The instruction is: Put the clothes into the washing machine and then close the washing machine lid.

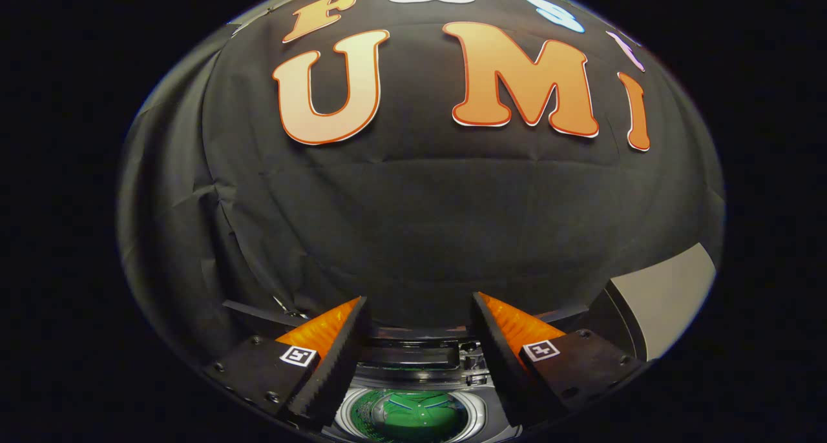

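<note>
My gripper [418, 301] is open, its two fingers spread wide with nothing between them. Below and between the fingers I look down into the washing machine's round drum opening [352, 404]. A green garment [413, 414] lies inside the drum. The machine's dark top panel [413, 356] runs across just behind the opening. The raised lid [665, 298], a pale grey slab with a dark rim, stands up to the right of the right finger. The gripper hangs above the machine and touches nothing.
The booth's black cloth wall [413, 223] rises close behind the washing machine and curves around both sides. A thin dark bar [258, 312] juts out beside the left finger.
</note>
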The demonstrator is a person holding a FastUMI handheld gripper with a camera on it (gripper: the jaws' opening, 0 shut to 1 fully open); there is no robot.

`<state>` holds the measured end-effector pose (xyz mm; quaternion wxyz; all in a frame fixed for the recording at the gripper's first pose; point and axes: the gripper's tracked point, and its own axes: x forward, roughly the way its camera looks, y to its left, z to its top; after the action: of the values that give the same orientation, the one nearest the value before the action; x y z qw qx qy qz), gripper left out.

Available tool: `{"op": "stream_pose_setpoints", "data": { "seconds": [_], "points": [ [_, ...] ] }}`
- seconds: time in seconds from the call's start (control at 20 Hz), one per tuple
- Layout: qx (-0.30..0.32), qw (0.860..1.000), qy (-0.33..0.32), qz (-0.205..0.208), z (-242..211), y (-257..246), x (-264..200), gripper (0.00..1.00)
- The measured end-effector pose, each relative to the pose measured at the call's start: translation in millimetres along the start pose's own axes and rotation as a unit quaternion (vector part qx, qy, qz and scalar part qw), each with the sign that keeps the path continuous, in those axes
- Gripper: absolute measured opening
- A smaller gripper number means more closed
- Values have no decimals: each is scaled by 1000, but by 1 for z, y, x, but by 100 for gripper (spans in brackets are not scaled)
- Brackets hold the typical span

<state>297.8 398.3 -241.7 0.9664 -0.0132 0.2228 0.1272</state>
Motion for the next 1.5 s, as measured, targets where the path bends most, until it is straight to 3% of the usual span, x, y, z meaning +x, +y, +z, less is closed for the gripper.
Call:
{"op": "stream_pose_setpoints", "data": {
  "seconds": [1.05, 1.3, 1.5],
  "points": [
    [-1, 998, -67, -12, -75, 7, -88, 99],
    [10, 1000, -14, -8, -133, 4, -71, 98],
    [21, 1000, 4, -1, -154, 1, -75, 98]
  ]
}}
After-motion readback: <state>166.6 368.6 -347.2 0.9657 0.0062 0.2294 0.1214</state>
